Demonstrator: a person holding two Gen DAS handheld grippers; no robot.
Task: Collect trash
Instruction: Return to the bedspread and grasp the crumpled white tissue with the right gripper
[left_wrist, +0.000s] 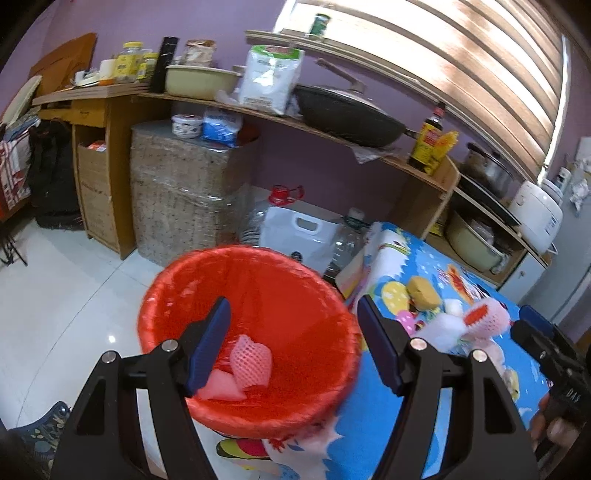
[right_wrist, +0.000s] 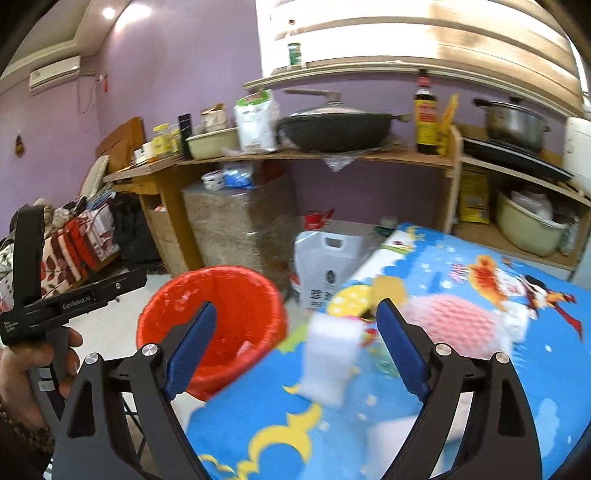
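both grippers gaping, holding nothing; white foam block (right_wrist: 330, 360) sits between right gripper (right_wrist: 295, 350) fingers, red bin (right_wrist: 210, 314) to its left

My left gripper's finger (left_wrist: 208, 350) hides part of the pink net (left_wrist: 251, 360) in the red bin (left_wrist: 332, 295). At three o'clock the pink thing (right_wrist: 458, 325) and white block (right_wrist: 330, 363) are too blurry for me to tell. The table (right_wrist: 369, 435) is cut off below.

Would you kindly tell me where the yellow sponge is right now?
In the left wrist view, the yellow sponge lies on the blue tablecloth, right of the red bin, just beyond the pink foam net.
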